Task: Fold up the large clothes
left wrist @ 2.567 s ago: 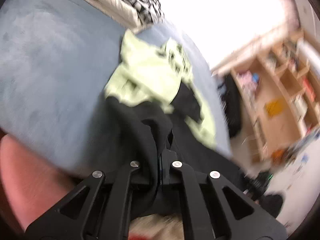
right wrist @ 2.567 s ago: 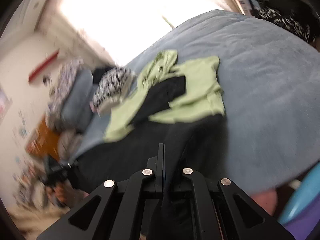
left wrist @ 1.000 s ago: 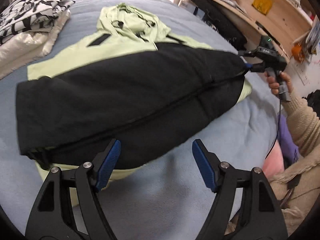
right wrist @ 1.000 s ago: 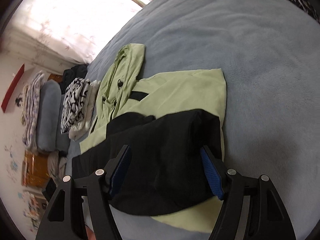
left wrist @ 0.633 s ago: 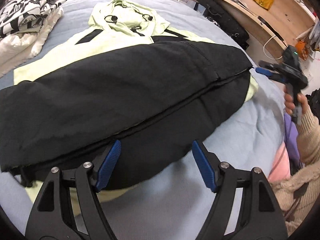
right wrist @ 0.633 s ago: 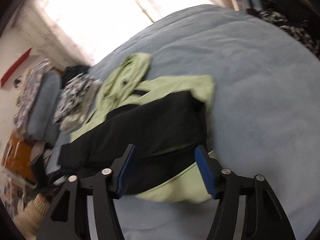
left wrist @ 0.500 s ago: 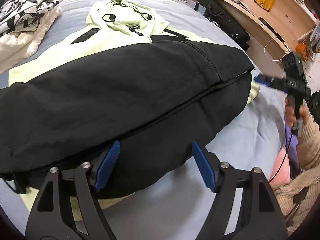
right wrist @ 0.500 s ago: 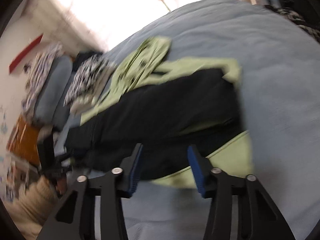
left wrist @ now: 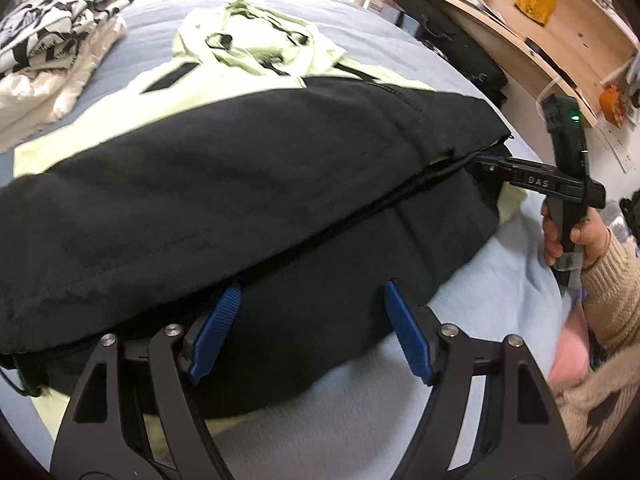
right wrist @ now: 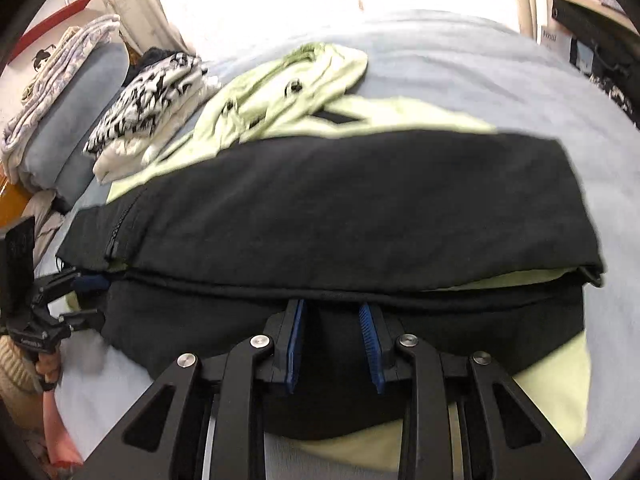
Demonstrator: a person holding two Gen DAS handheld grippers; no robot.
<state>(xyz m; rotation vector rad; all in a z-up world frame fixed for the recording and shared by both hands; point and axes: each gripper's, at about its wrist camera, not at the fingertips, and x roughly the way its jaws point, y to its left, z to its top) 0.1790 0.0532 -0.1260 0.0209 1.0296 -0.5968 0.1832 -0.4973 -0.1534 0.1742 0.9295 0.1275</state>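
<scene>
Hoodie — lime green and black, folded black-side-up on the bed, hood toward the window. Left gripper spread wide over its near edge; right gripper has just been narrowing — not yet pinching cloth.

A home bedroom: blue-blanketed bed, folded laundry (stacked), wooden shelves.

Right claw newly narrowed and swung across to the black garment's folded edge.
</scene>
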